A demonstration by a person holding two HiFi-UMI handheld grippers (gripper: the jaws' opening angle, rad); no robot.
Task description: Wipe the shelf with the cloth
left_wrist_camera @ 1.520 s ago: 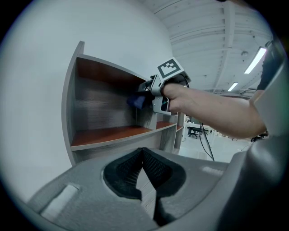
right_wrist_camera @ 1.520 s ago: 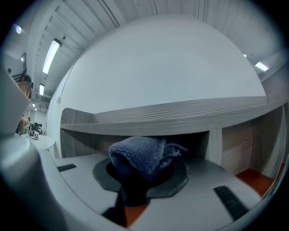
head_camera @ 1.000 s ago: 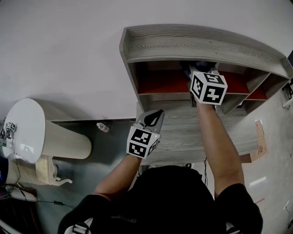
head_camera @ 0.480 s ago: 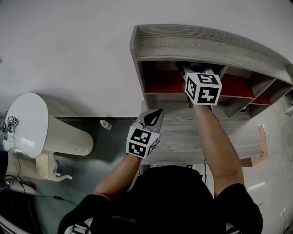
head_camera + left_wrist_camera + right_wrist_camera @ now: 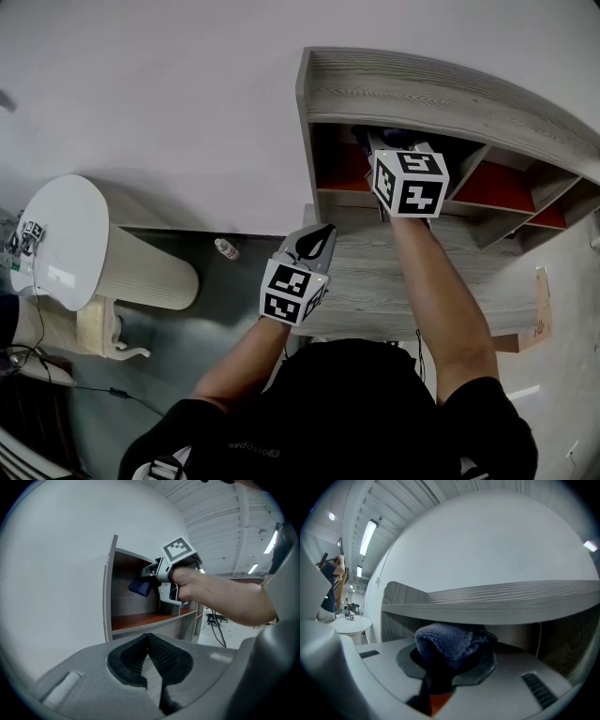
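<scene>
Right gripper (image 5: 386,145) slid cloth (image 5: 443,641) leftward along red-floored shelf (image 5: 422,94).

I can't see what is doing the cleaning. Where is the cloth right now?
The blue cloth is pinched in the right gripper, inside the left-end compartment of the shelf, just under the top board.

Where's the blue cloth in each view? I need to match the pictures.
Head view: cloth in the shelf's leftmost compartment.
Left gripper view: upper centre, at the right gripper's tip.
Right gripper view: low centre, clamped between the jaws.
Shared landmark: the shelf's left side panel.
</scene>
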